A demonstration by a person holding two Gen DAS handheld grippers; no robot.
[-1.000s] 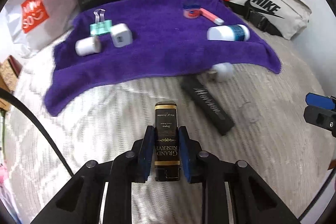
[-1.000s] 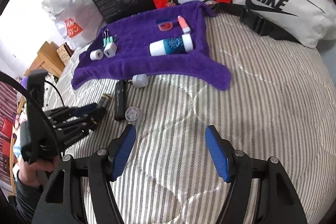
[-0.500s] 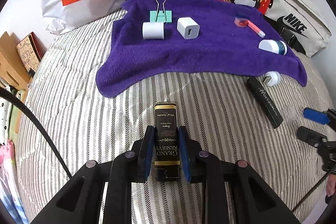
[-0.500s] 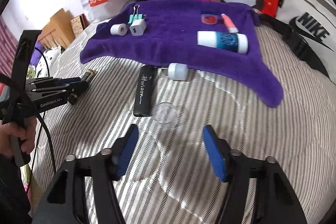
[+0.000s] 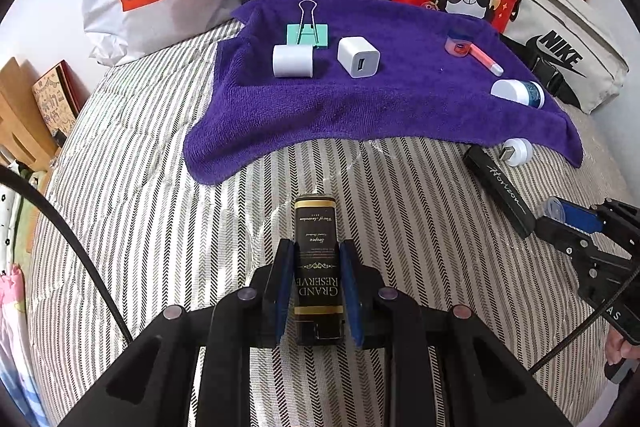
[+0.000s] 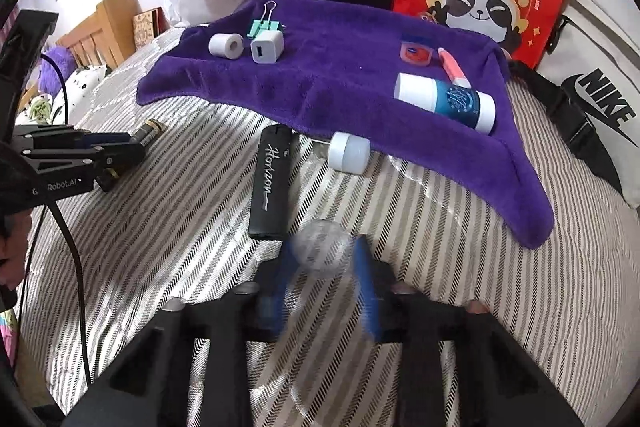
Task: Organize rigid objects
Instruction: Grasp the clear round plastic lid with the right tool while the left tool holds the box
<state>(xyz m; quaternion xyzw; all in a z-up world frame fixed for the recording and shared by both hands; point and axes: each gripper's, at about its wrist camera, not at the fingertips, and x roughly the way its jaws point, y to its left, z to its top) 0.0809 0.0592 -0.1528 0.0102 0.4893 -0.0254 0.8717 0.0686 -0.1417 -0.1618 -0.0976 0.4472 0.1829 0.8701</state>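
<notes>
1. The left gripper point(image 5: 318, 291) is clamped on the black-and-gold lighter point(image 5: 318, 263), held over the striped bedcover short of the purple towel point(image 5: 400, 107).
2. The right gripper point(image 6: 326, 283) is blurred around a clear round lid point(image 6: 322, 251); I cannot tell whether it grips.
3. Set the lighter down flat on bare towel, well apart from the white charger point(image 5: 358, 57).

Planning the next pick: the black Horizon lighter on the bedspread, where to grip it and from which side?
Grip the Horizon lighter mid-body, across its narrow width, coming from above. It lies flat on the striped bedspread as a long slim bar, both long sides exposed. Avoid the far end: it sits close to the purple towel edge and the white cap.
</notes>
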